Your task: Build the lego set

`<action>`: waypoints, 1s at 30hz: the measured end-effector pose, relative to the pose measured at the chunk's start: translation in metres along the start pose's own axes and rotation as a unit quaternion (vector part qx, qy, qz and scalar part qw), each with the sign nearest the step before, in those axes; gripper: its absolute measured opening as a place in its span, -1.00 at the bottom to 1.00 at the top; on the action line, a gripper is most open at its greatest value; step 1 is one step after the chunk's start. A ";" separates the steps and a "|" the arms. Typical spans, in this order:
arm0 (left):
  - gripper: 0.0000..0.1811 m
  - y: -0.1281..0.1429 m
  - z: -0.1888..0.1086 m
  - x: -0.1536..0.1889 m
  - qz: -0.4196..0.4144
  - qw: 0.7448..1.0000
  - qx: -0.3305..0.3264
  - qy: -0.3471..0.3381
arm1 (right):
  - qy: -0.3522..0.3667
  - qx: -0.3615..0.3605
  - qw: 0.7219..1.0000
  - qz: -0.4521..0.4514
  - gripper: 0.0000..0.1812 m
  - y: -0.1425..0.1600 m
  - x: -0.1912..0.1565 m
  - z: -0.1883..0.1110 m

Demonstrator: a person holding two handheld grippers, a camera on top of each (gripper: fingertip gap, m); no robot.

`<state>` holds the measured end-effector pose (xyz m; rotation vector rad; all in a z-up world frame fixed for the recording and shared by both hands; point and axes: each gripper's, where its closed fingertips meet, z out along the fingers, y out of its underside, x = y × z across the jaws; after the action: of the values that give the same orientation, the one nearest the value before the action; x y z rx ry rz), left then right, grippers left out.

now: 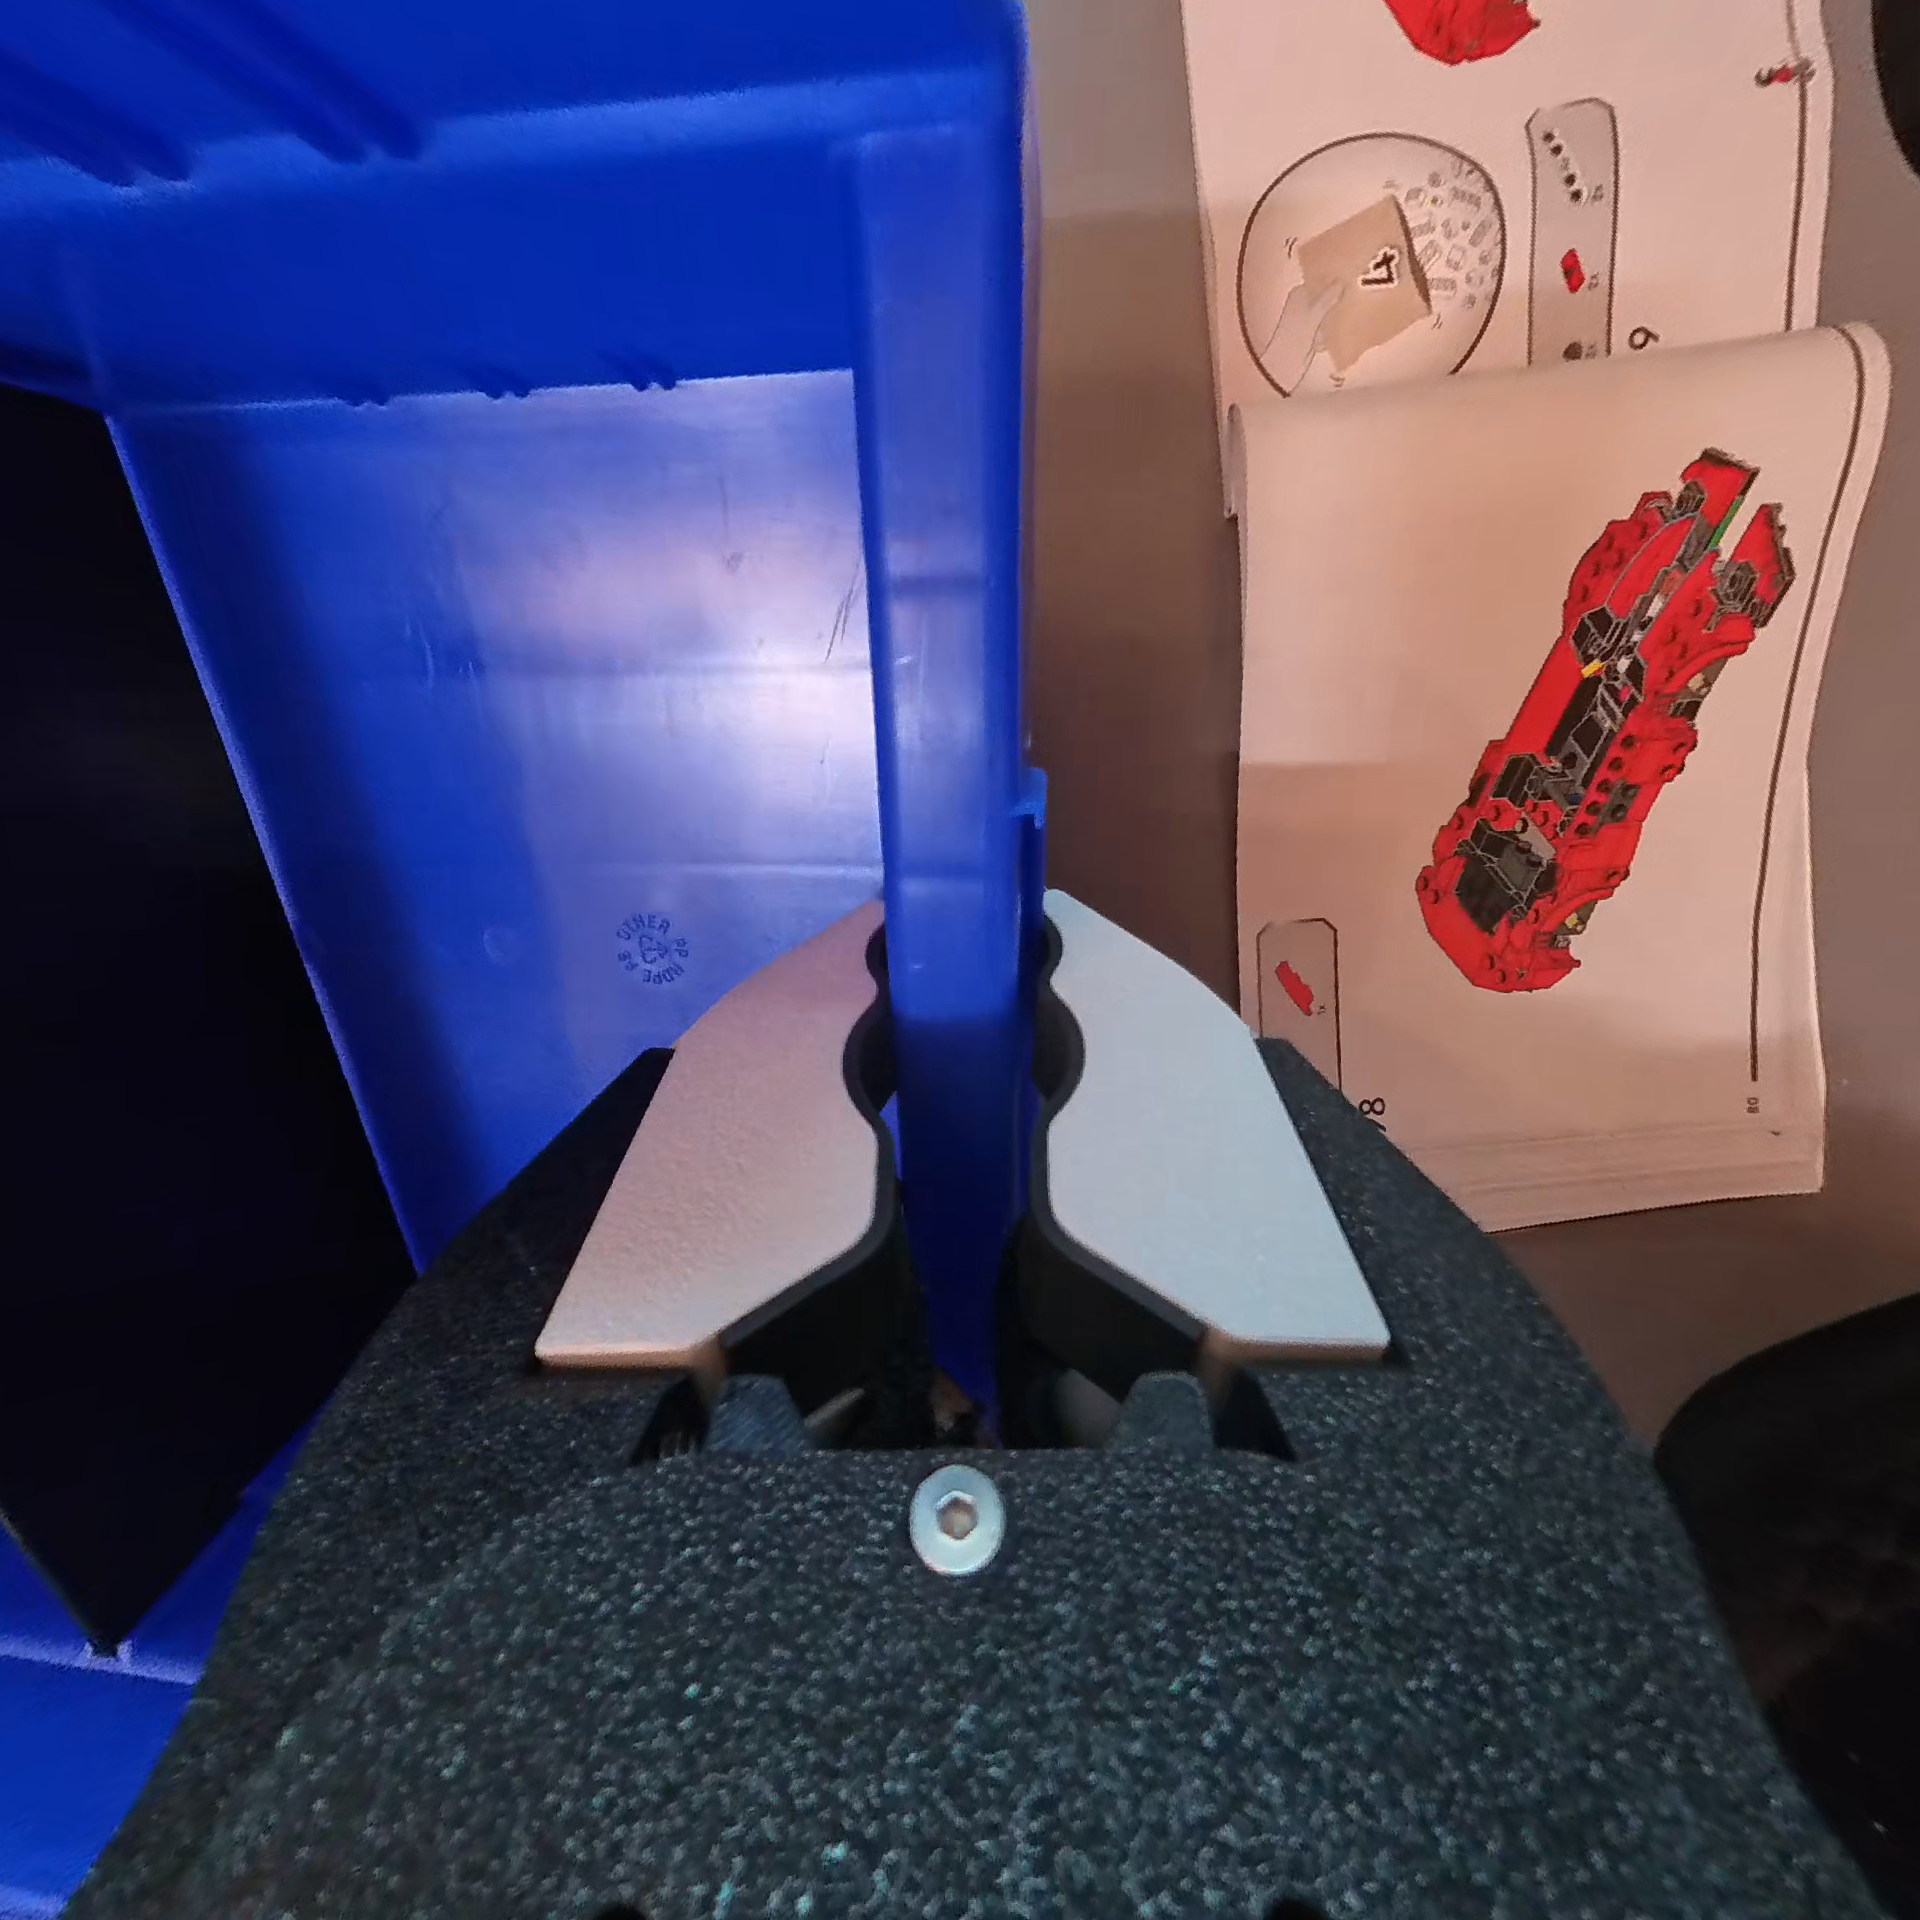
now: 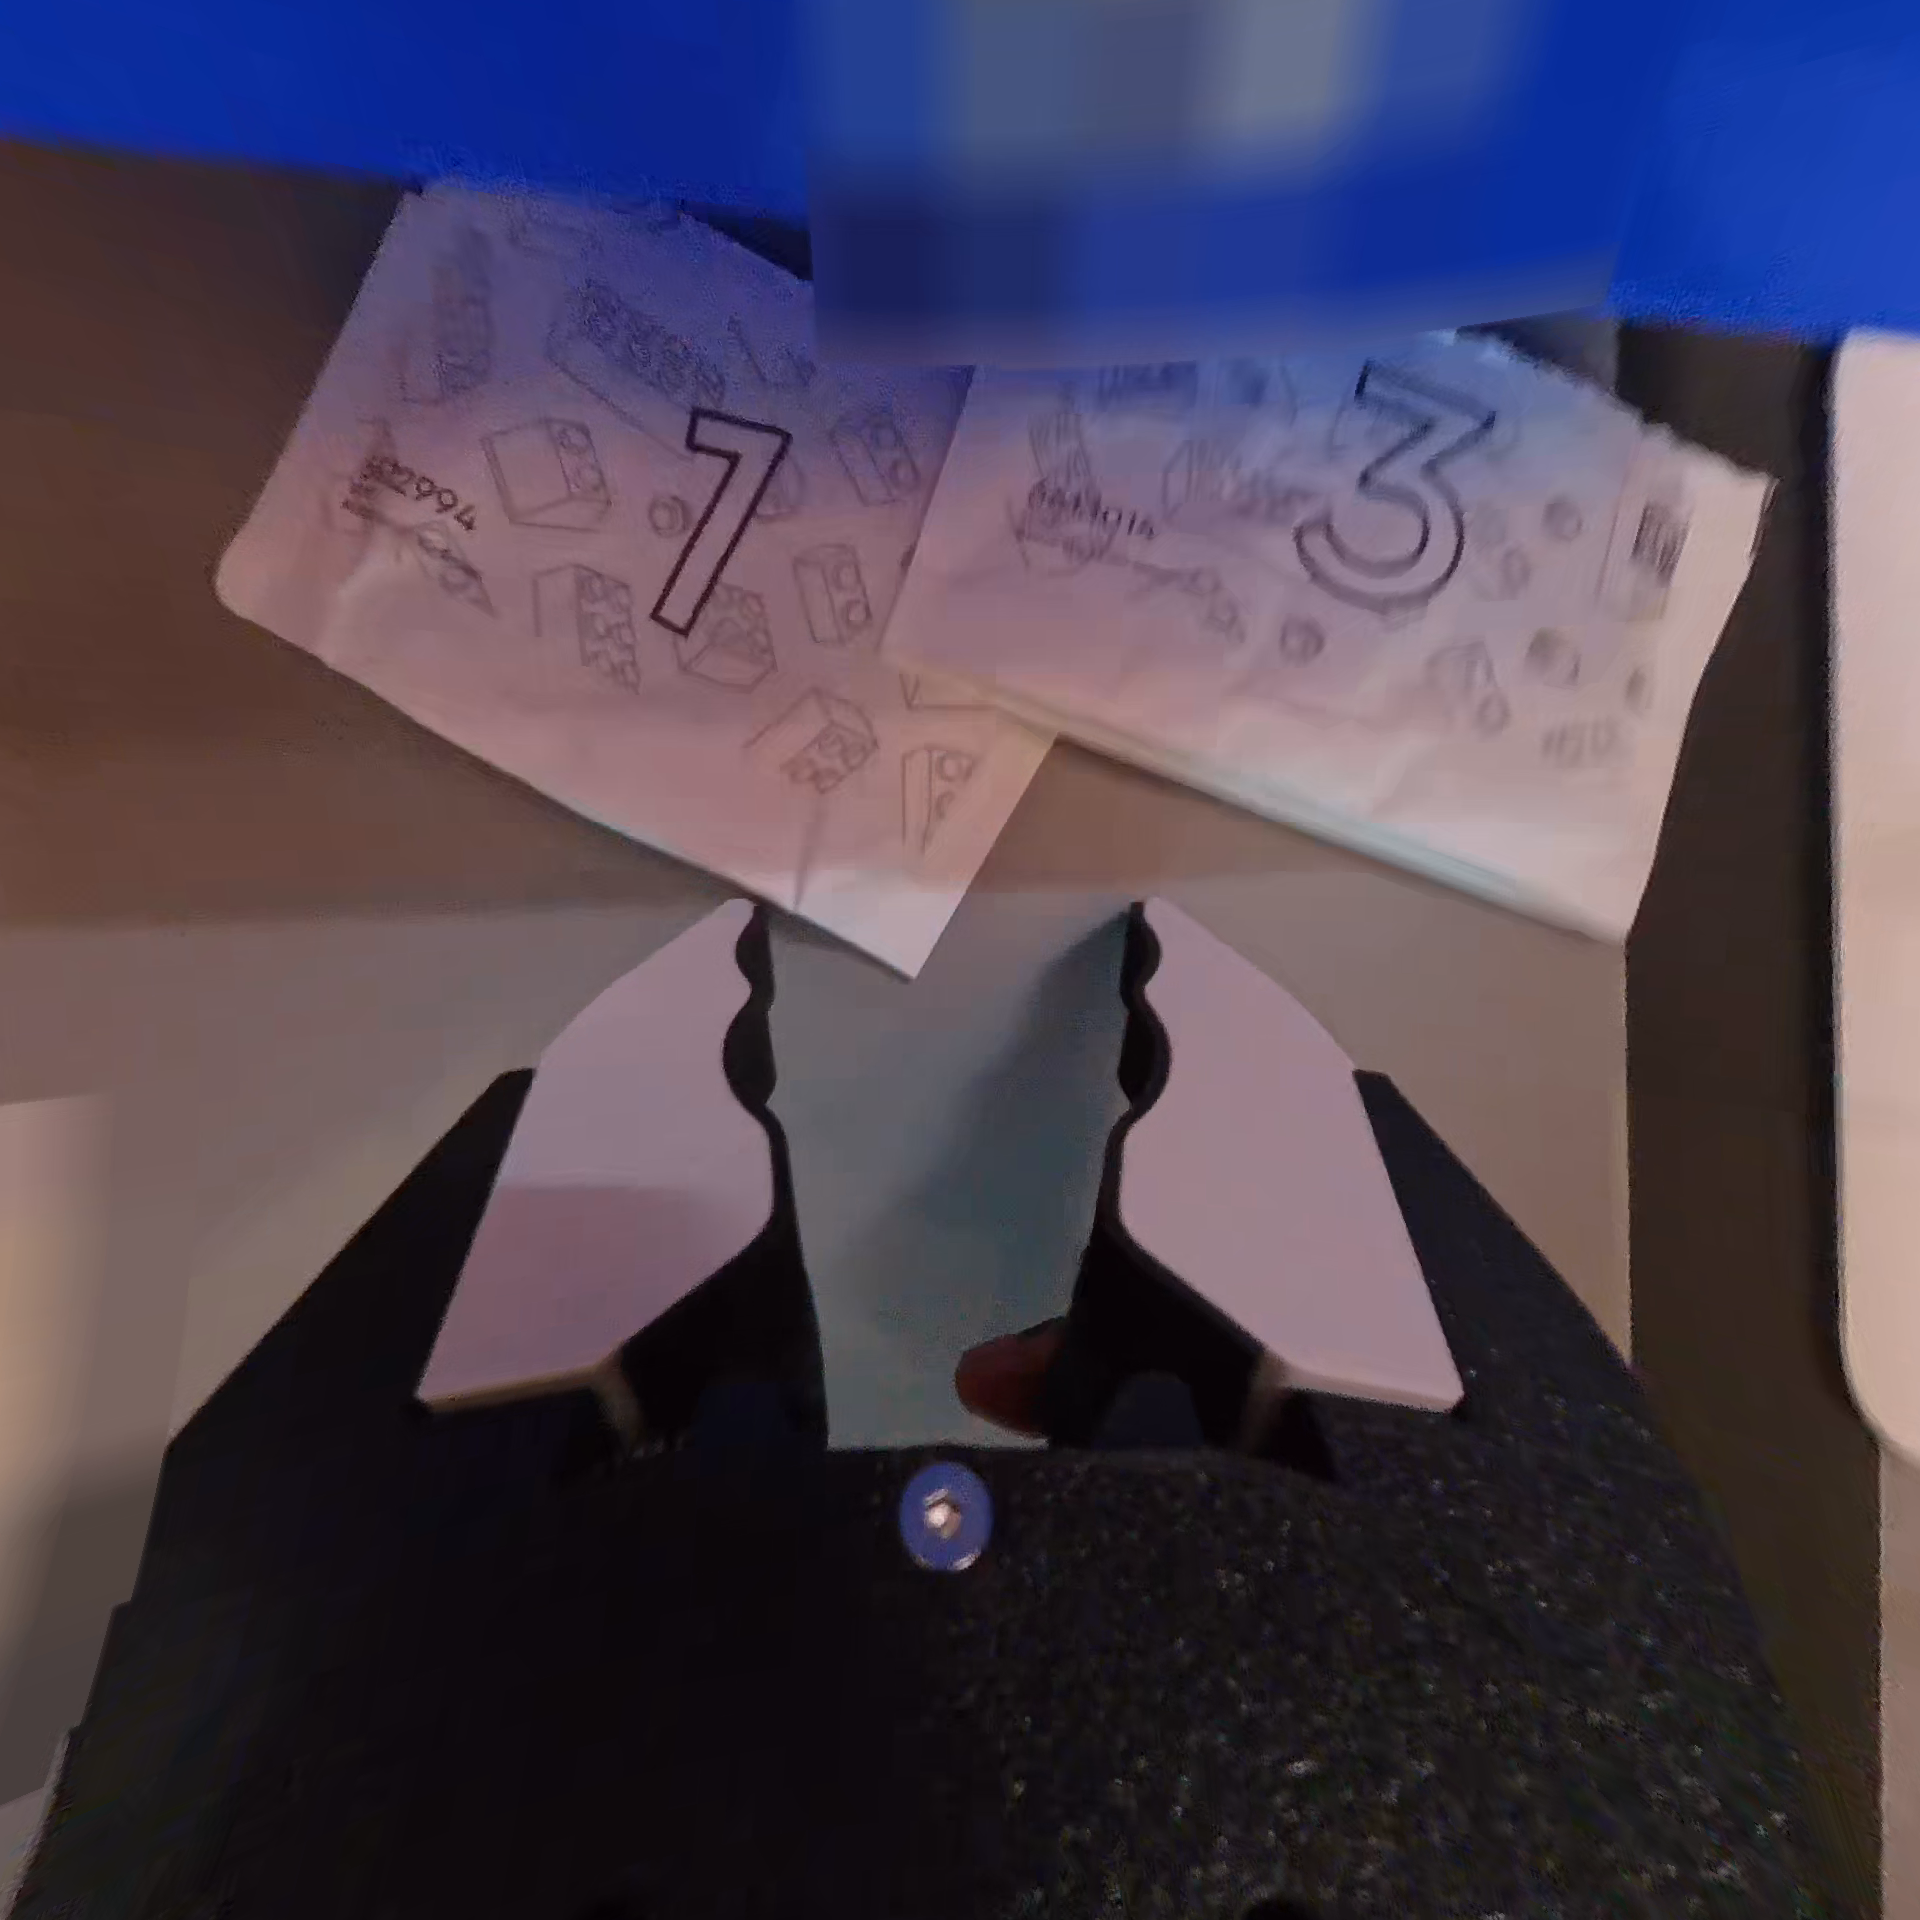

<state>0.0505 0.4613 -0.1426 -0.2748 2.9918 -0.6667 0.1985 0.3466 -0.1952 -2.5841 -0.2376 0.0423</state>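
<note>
My left gripper is shut on the side wall of a blue plastic bin, which fills the left half of the left wrist view and looks tipped. An open instruction booklet with a red car drawing lies on the table to the right of the bin. My right gripper is open and empty above the table. Just ahead of it lie two white paper bags printed with brick drawings, one on the left and one on the right. The blue bin shows blurred along the top of the right wrist view.
The table is dark brown. A white object lies at the right edge of the right wrist view. A dark round shape sits at the lower right of the left wrist view. The left gripper's tips are roughly 20 cm from the right gripper's.
</note>
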 end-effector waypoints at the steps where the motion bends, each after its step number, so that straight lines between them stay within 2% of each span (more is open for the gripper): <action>1: -0.76 0.000 0.000 0.000 0.000 1.000 0.000 0.000 | -0.007 0.013 1.000 -0.001 -0.27 -0.010 0.001 0.006; 5: -0.76 -0.003 0.003 0.001 -0.002 1.000 -0.006 -0.003 | -0.019 0.061 0.998 -0.016 -0.24 -0.058 0.011 0.034; 7: -0.76 -0.004 0.007 0.002 0.000 1.000 -0.014 -0.006 | -0.017 0.064 0.998 -0.024 -0.24 -0.064 0.017 0.035; 11: -0.76 -0.003 0.015 0.004 0.007 0.999 -0.034 -0.014 | -0.004 0.040 0.999 0.002 -0.31 -0.033 0.032 0.001; 13: -0.76 0.000 0.023 0.005 0.016 0.998 -0.057 -0.018 | 0.024 0.051 0.998 0.022 -0.32 -0.020 0.043 -0.024; 17: -0.76 0.004 0.040 0.005 0.035 0.993 -0.108 -0.032 | 0.045 0.102 0.992 0.060 -0.34 -0.018 0.044 -0.068; 20: -0.74 0.000 0.049 -0.001 0.028 0.989 -0.122 -0.074 | 0.039 0.088 0.994 0.046 -0.27 -0.021 0.028 -0.077; 21: -0.65 0.000 0.044 -0.005 0.014 0.985 -0.135 -0.110 | 0.031 0.085 0.995 0.045 -0.20 -0.023 0.020 -0.078; 22: -0.46 0.003 0.032 -0.011 0.004 0.974 -0.152 -0.168 | 0.022 0.087 0.995 0.047 -0.13 -0.027 0.012 -0.080; 23: -0.40 0.006 0.015 -0.013 0.002 0.962 -0.162 -0.218 | 0.010 0.093 0.994 0.053 -0.08 -0.031 0.003 -0.083; 26: -0.41 0.019 -0.051 0.002 -0.048 0.934 -0.096 -0.342 | -0.011 0.126 0.989 0.077 0.02 -0.046 -0.019 -0.092; 28: -0.41 0.050 -0.092 0.016 -0.135 0.909 -0.038 -0.393 | -0.010 0.150 0.980 0.129 0.10 -0.054 -0.022 -0.093; 30: -0.27 0.096 -0.117 0.023 -0.235 0.874 0.002 -0.425 | -0.032 0.189 0.956 0.223 0.21 -0.069 -0.023 -0.088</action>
<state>0.0004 0.5909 -0.0788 -1.0132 2.0688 -0.4087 0.1713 0.3552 -0.0841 -2.2048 0.3090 0.3053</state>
